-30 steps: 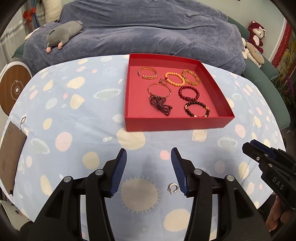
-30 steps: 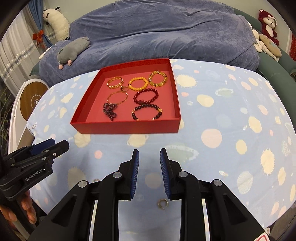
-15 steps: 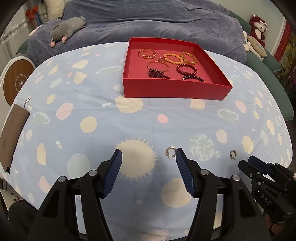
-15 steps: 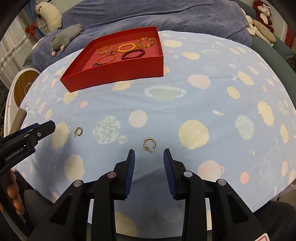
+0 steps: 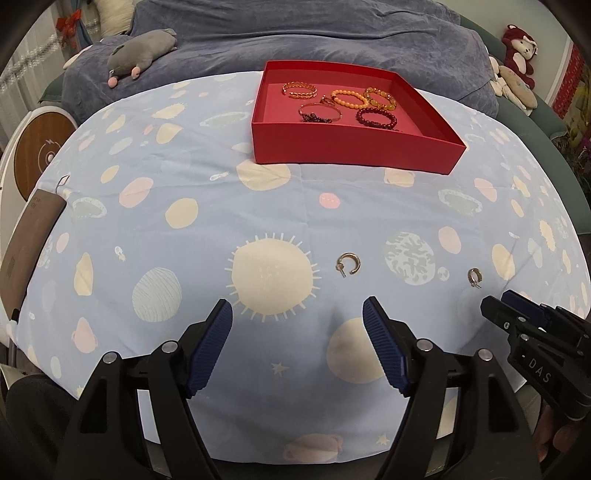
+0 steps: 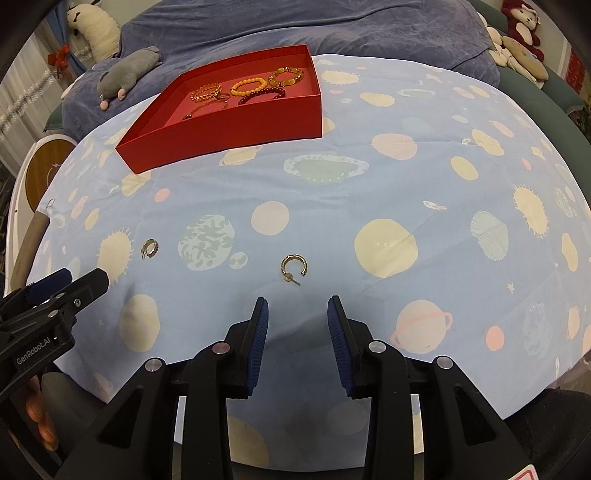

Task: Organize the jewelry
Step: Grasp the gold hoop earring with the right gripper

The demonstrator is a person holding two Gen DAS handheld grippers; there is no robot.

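A planet-print cloth (image 5: 207,177) covers the worktop; a bed (image 5: 332,40) lies behind. The left gripper (image 5: 297,321) has just been opening, jaws wide and empty; the red tray (image 5: 354,144) now sits farther off. The right gripper (image 6: 297,314) stands narrow and empty behind a hoop earring (image 6: 293,266). Only the right view shows a white plush (image 6: 96,31).

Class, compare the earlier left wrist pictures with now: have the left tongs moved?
Yes. The left tongs have drawn back from the red tray, toward the hoop earring.
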